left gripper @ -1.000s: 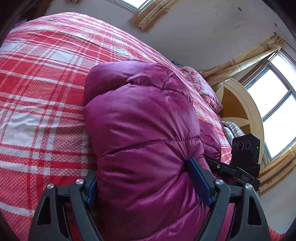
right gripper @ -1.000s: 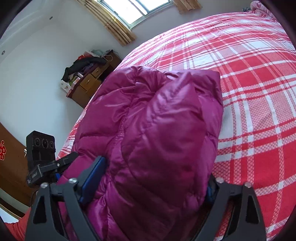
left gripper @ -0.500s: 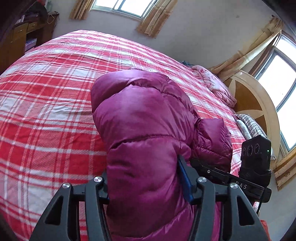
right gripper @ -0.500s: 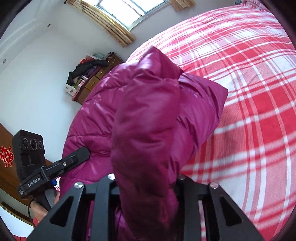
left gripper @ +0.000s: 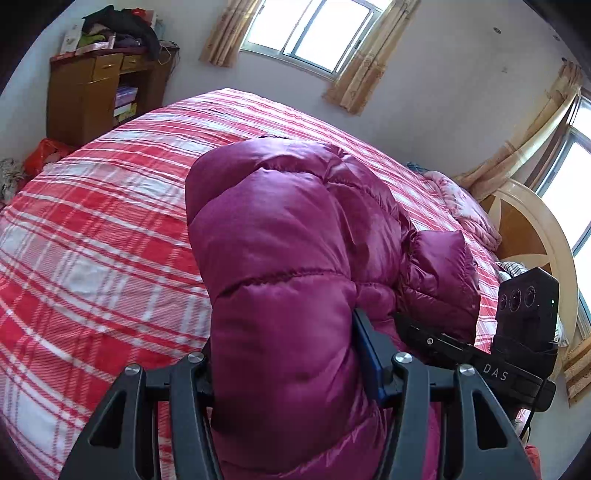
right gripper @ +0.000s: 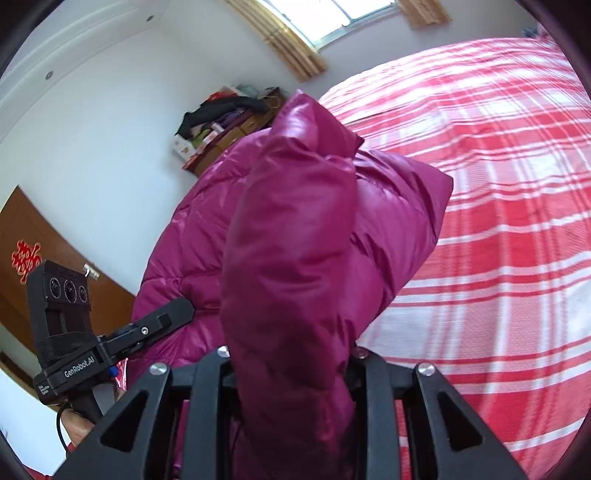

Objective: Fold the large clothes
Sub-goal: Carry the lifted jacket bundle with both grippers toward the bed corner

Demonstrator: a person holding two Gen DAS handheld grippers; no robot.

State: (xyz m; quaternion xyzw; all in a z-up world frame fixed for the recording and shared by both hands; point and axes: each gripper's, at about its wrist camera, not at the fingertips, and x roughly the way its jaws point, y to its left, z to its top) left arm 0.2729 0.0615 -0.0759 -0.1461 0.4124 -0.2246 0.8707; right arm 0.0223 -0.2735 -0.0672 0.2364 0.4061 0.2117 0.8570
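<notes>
A magenta puffer jacket (left gripper: 280, 236) lies bunched on the bed, its near end raised. My left gripper (left gripper: 284, 362) is shut on a thick fold of the jacket; the blue pad of its right finger (left gripper: 367, 354) shows against the fabric. My right gripper (right gripper: 291, 354) is shut on another bunched fold of the same jacket (right gripper: 295, 229), which stands up in front of the lens and hides its fingertips. Each gripper shows in the other's view: the right one (left gripper: 480, 354) at the jacket's right, the left one (right gripper: 122, 332) at its left.
The bed's red and white plaid cover (left gripper: 92, 240) spreads around the jacket (right gripper: 498, 221). A wooden cabinet (left gripper: 96, 92) piled with clothes stands by the far wall. A pink blanket (left gripper: 465, 206) and a curved headboard (left gripper: 532, 236) are at the right. Windows with curtains (left gripper: 314, 29) are behind.
Both grippers have closed on the jacket and lifted their folds. Both views have tilted up, showing more of the room. The fold in the right gripper stands taller and narrower.
</notes>
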